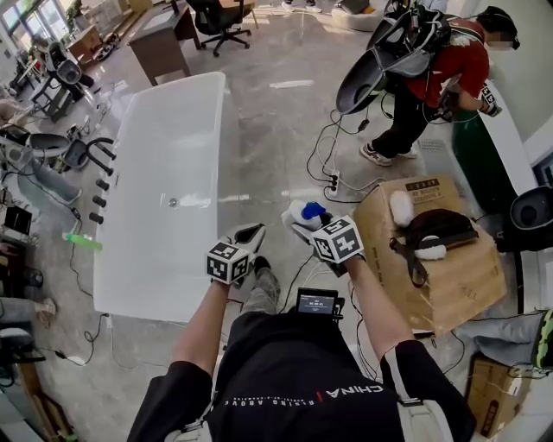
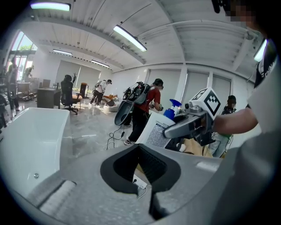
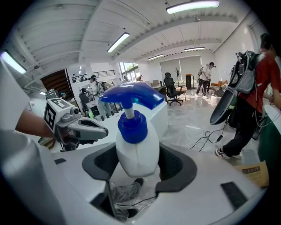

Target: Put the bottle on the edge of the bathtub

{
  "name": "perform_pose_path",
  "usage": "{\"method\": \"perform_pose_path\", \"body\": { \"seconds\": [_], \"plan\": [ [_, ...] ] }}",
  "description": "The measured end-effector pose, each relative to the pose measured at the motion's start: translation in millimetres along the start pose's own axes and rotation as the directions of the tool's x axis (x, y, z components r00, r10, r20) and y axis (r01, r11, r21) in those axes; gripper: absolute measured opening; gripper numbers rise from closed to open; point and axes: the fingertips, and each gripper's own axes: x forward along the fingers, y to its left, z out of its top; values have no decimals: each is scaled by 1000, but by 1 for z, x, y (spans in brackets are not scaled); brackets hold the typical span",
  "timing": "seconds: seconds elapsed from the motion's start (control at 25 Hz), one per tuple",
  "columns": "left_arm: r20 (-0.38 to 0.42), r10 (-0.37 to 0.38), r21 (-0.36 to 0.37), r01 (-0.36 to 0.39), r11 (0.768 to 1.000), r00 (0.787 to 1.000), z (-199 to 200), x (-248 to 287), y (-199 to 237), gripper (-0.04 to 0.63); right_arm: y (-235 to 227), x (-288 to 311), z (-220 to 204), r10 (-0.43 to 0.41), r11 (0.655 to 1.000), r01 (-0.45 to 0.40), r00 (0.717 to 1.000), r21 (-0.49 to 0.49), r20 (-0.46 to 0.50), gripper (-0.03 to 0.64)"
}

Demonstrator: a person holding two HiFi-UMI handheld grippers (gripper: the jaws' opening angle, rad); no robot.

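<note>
The white bathtub (image 1: pixel 226 147) stretches away at the left of the head view. A white bottle (image 1: pixel 304 212) with a blue pump top sits between the jaws of my right gripper (image 1: pixel 298 226), which is shut on its body, over the floor to the right of the tub's near end. In the right gripper view the bottle (image 3: pixel 137 149) stands upright between the dark pads of that gripper (image 3: pixel 138 165), with the bathtub (image 3: pixel 156 112) behind it. My left gripper (image 1: pixel 249 235) hangs open and empty beside it, close to the tub's near corner. The left gripper view shows that gripper (image 2: pixel 140 165) holding nothing, with the bottle (image 2: pixel 157 131) at the right.
A large cardboard box (image 1: pixel 432 259) with a black strap stands to the right. Cables and a power strip (image 1: pixel 333 179) lie on the marble floor. A person in a red top (image 1: pixel 441 78) bends at the back right. An office chair (image 1: pixel 220 22) stands beyond the tub.
</note>
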Motion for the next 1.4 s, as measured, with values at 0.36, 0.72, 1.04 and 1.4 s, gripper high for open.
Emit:
{"method": "perform_pose_path", "body": {
  "seconds": [0.36,0.72,1.04,1.4],
  "plan": [
    [-25,-26,-29,26,999,999,24,71,75,9,-67,56,39,-15,999,16,1000,33,-21,272],
    [-35,-74,-18,73,997,997,89,131,175,9,-131,131,135,-39,998,40,999,48,-27,272],
    [-36,-91,-35,90,995,995,120,158,243,9,-159,184,185,-49,995,51,998,83,-26,273],
    [-57,-82,-64,78,995,995,137,200,294,9,-209,232,217,-31,994,35,999,100,-41,273]
  ]
}}
